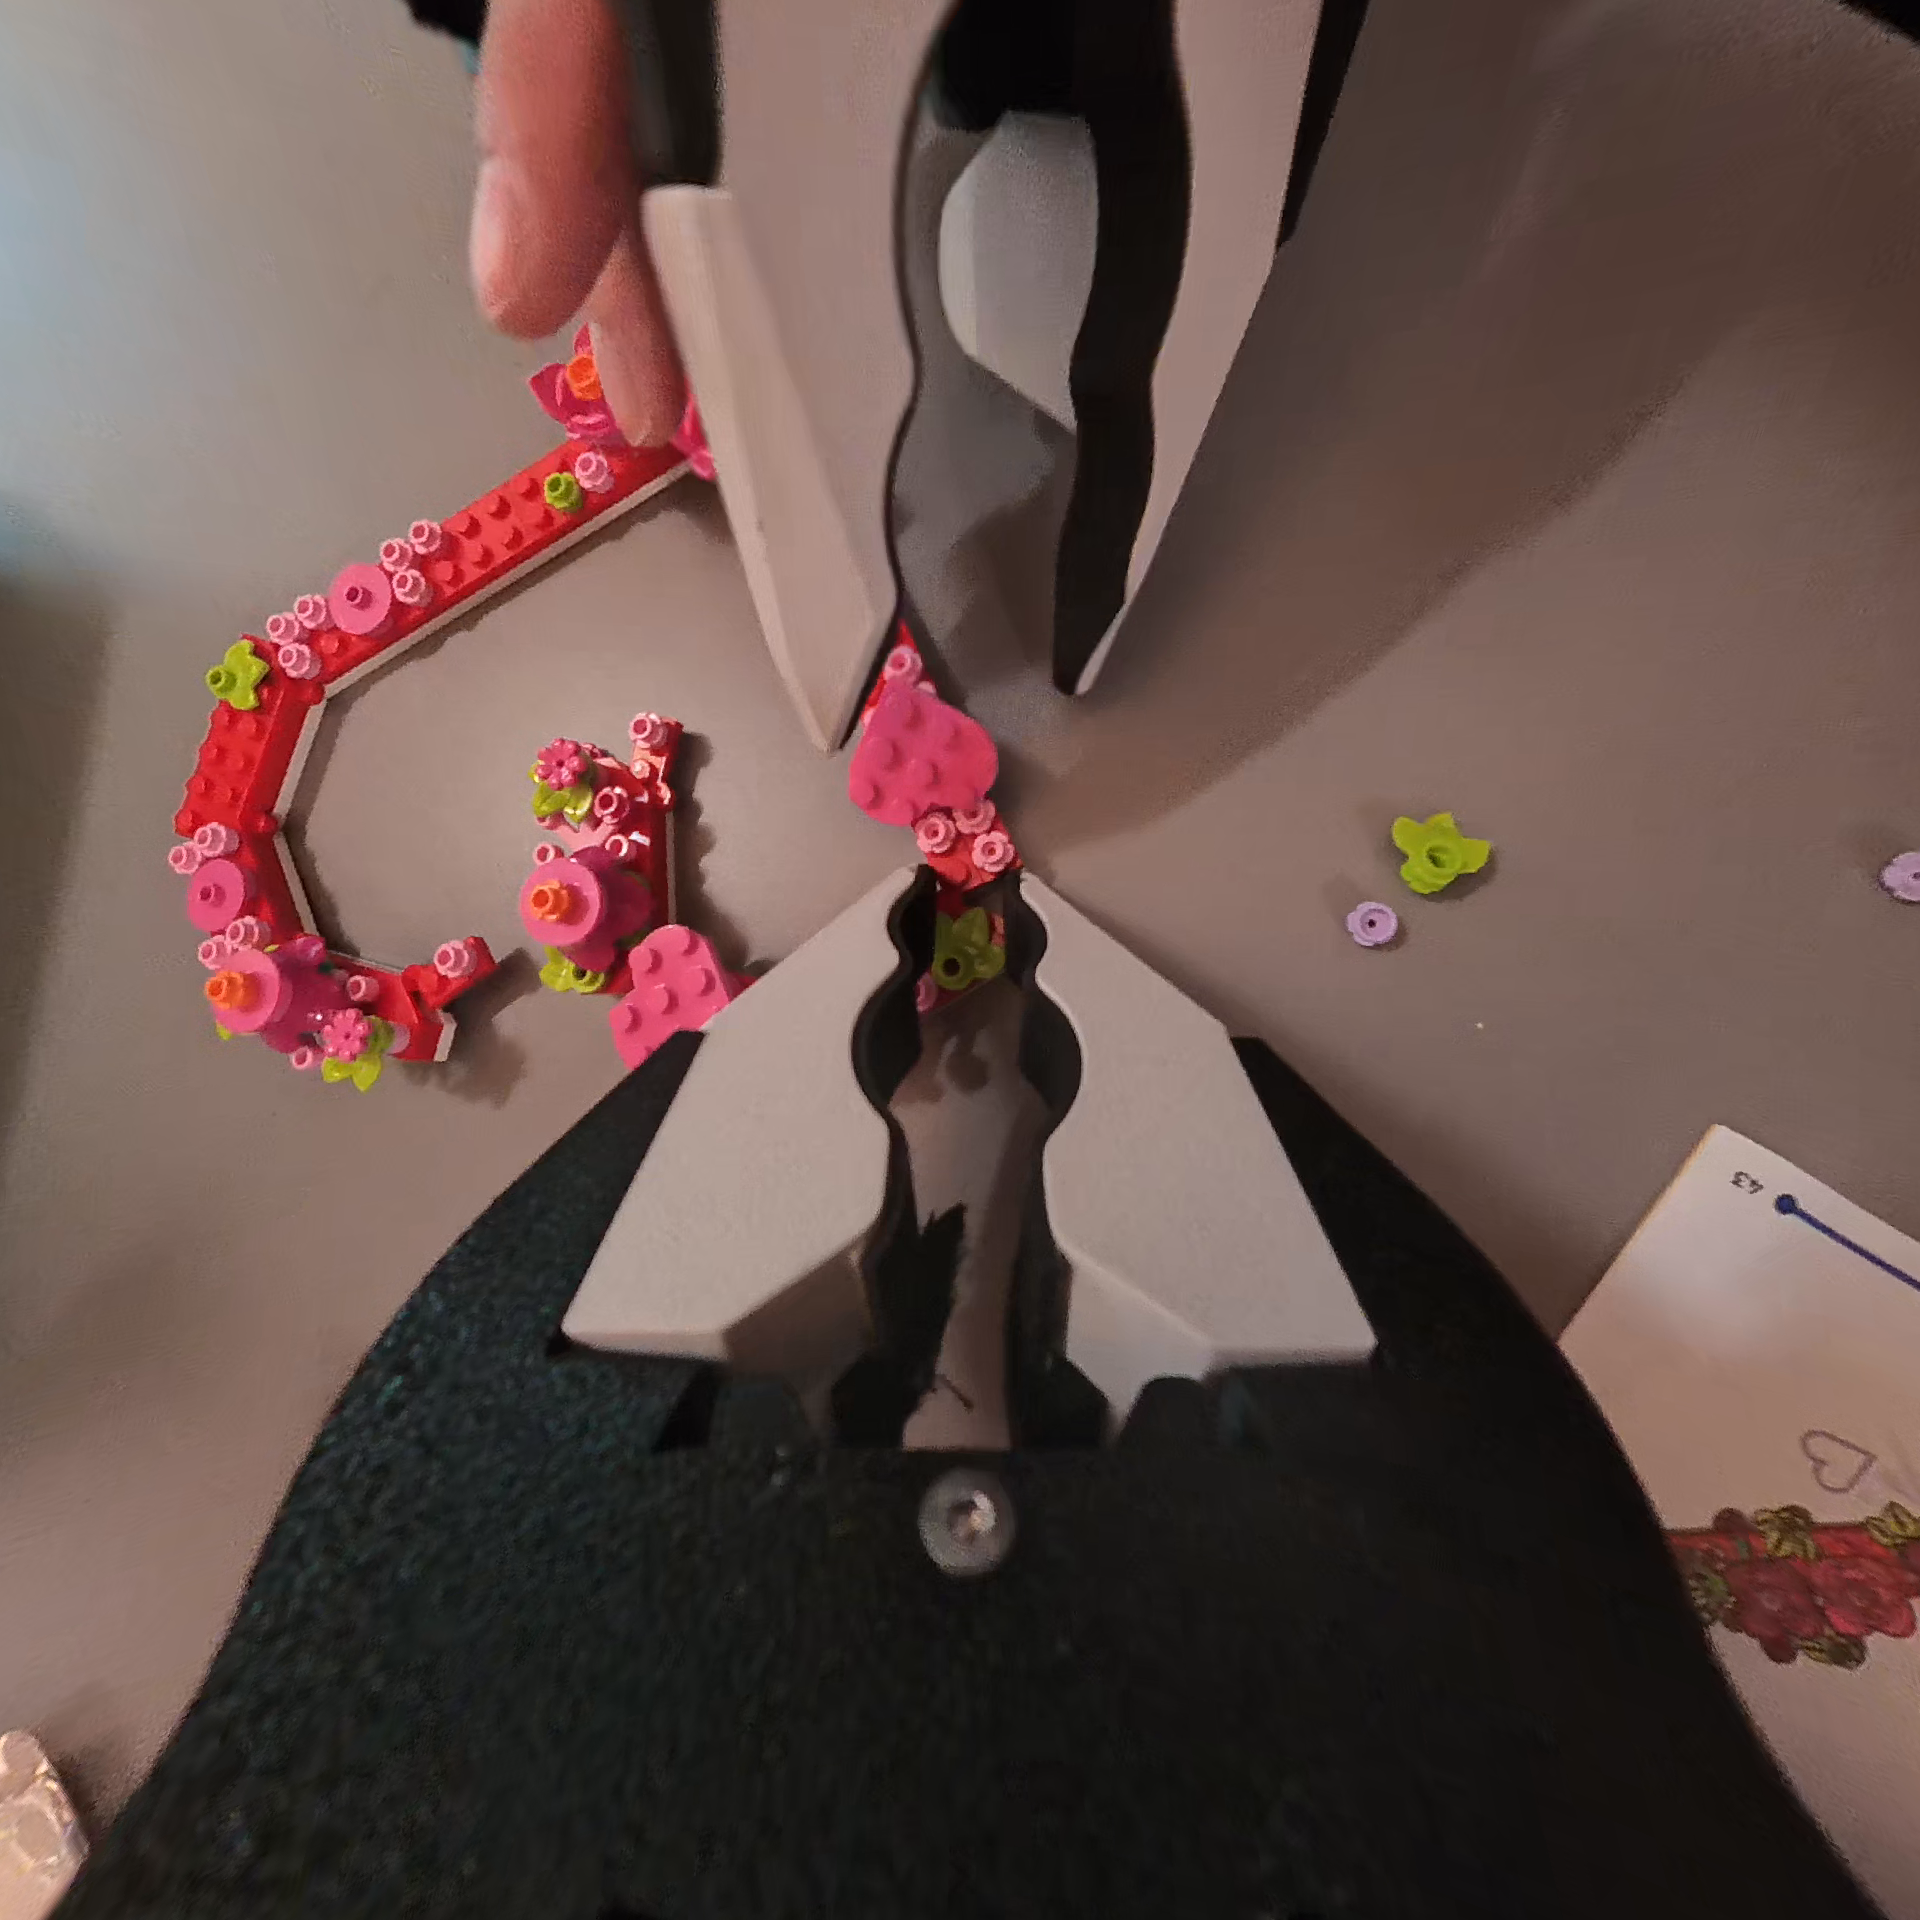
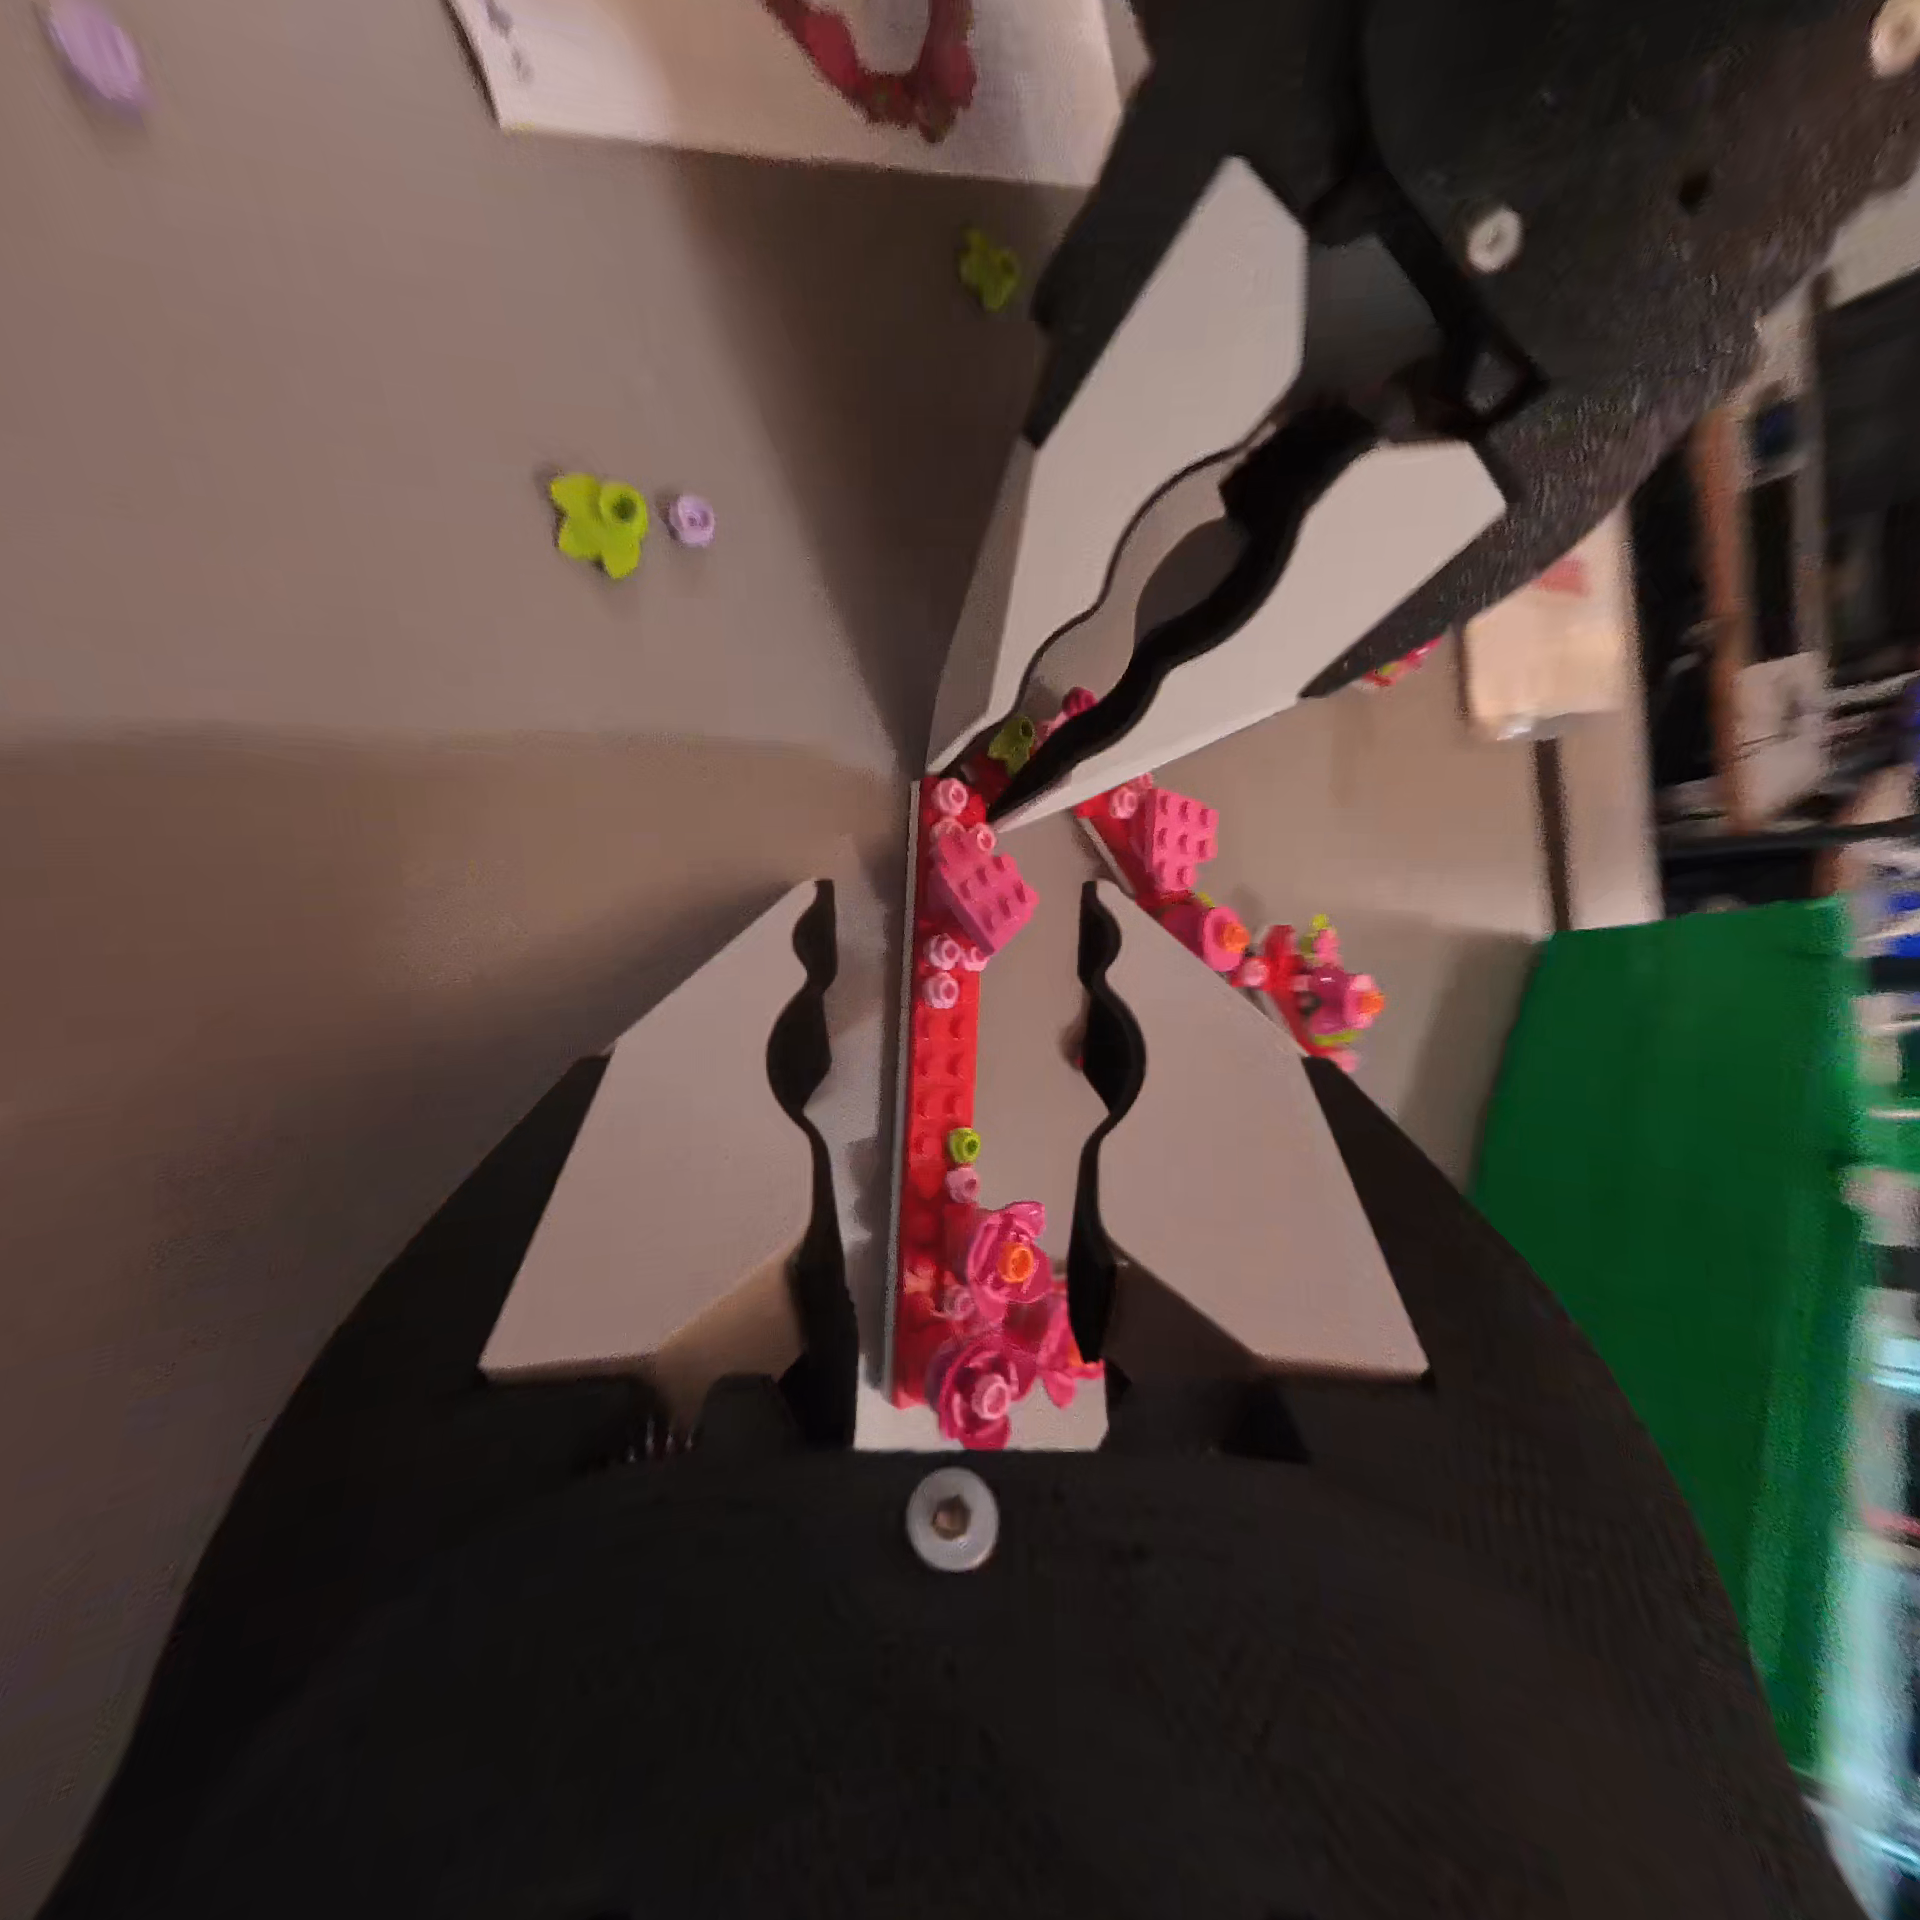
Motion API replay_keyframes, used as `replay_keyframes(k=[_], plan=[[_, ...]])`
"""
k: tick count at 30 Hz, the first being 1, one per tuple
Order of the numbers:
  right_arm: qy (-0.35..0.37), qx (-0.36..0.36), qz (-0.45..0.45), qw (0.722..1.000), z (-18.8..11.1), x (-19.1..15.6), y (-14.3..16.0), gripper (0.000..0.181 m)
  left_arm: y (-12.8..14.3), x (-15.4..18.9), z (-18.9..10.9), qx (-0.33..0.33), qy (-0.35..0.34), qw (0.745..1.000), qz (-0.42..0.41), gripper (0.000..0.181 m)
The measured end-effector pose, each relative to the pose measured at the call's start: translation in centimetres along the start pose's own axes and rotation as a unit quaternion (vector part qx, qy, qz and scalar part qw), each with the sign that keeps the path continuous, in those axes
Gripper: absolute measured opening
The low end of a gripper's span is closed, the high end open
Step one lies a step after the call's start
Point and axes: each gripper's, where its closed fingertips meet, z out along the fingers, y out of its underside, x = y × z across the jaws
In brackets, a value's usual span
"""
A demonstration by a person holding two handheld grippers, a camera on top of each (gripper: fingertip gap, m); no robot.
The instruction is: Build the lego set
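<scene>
The left gripper [image 1: 968, 883], grey-fingered on a black body, has its tips pinched onto the near end of a straight red brick strip [image 2: 940, 1081] studded with pink flowers and a pink heart plate [image 1: 920, 766]. The right gripper [image 2: 956, 894] stands well open, its fingers either side of that strip without touching it. The strip lies on the grey table [image 1: 1455, 520]. To the left rests a curved red brick section [image 1: 270, 769] with flowers, and a shorter flowered piece [image 1: 613, 862] lies between them. A lime leaf piece [image 1: 1439, 852] and a small lilac round stud [image 1: 1371, 923] lie loose to the right, near a paper instruction booklet [image 1: 1766, 1403].
</scene>
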Motion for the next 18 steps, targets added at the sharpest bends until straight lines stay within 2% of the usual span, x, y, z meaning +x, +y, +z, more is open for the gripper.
replay_keyframes(k=[4, 9, 14, 18], plan=[[0.073, -0.026, -0.122, 0.990, 0.2, 0.3, 0.3, 0.043, -0.6, -0.4, -0.3, 0.029, -0.005, 1.000, -0.008, 0.010], [0.140, -0.053, -0.203, 0.968, 0.6, 1.4, 0.9, 0.039, -1.2, -1.1, -1.0, 0.054, -0.020, 0.998, -0.014, 0.008], [0.173, -0.069, -0.220, 0.957, 1.0, 2.1, 1.6, 0.025, -1.3, -1.2, -1.2, 0.061, -0.021, 0.998, -0.018, 0.007], [0.178, -0.071, -0.208, 0.959, 1.3, 2.0, 1.9, 0.022, -0.9, -1.2, -0.7, 0.053, -0.025, 0.998, -0.014, 0.007]])
